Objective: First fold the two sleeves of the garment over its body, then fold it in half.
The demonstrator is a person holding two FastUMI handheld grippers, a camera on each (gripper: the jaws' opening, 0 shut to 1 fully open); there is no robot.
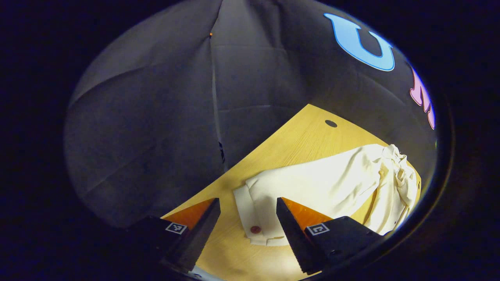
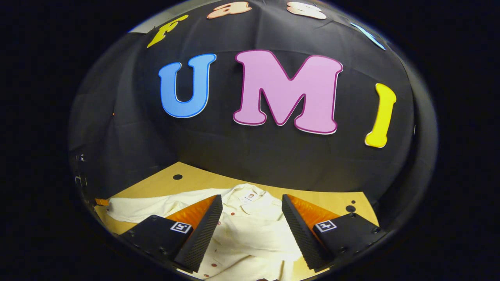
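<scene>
A cream button-up shirt point(image 2: 250, 230) lies on the wooden table point(image 2: 195, 179). In the left gripper view one long sleeve point(image 1: 312, 183) stretches out across the table, and its cuff point(image 1: 254, 218) with a small red button lies between my fingers. My left gripper point(image 1: 247, 238) hovers open just above that cuff. In the right gripper view the collar point(image 2: 248, 195) and the buttoned front of the shirt lie ahead. My right gripper point(image 2: 250, 238) stands open over the shirt's body, holding nothing. The far sleeve point(image 2: 152, 208) runs off to the left.
The black cloth wall point(image 1: 156, 117) closes in behind the table. A small dark hole point(image 1: 331, 123) marks the tabletop near its far edge, and the same kind of hole point(image 2: 177, 176) sits in the wood at the left. Bare wood point(image 1: 234, 257) lies under my left gripper.
</scene>
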